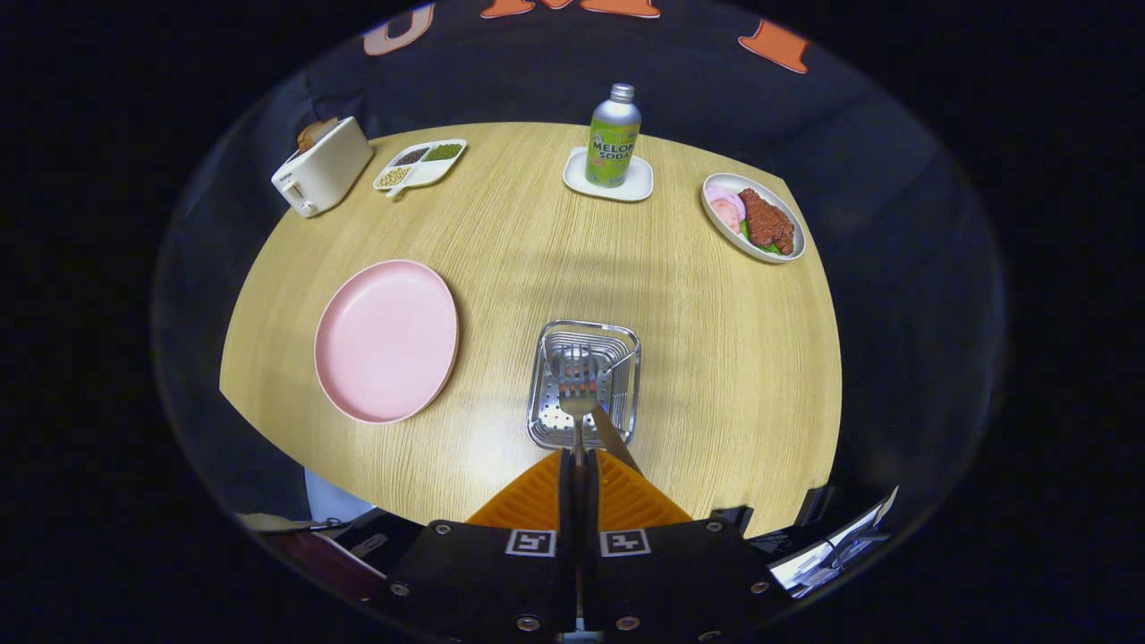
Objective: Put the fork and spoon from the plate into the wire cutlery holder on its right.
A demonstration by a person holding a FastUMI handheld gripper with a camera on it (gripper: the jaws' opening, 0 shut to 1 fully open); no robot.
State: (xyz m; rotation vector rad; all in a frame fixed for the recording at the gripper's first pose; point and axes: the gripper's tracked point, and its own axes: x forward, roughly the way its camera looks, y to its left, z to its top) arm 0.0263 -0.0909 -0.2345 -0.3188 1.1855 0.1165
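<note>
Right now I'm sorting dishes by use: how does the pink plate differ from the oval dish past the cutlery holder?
The pink plate is round, bare and larger-looking; the oval dish is white and holds meat and greens. The pink plate lies beside the holder, the oval dish beyond it. Both sit flat on the table. The hand-held gripper is shut on the fork.

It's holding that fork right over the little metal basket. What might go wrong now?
The gripper pinches only the thin end of the fork, so the fork might swing or slip loose. A handle already leans out of the wire holder just beside the fork, so the two might clash. The light holder might also tip or slide on the table.
</note>
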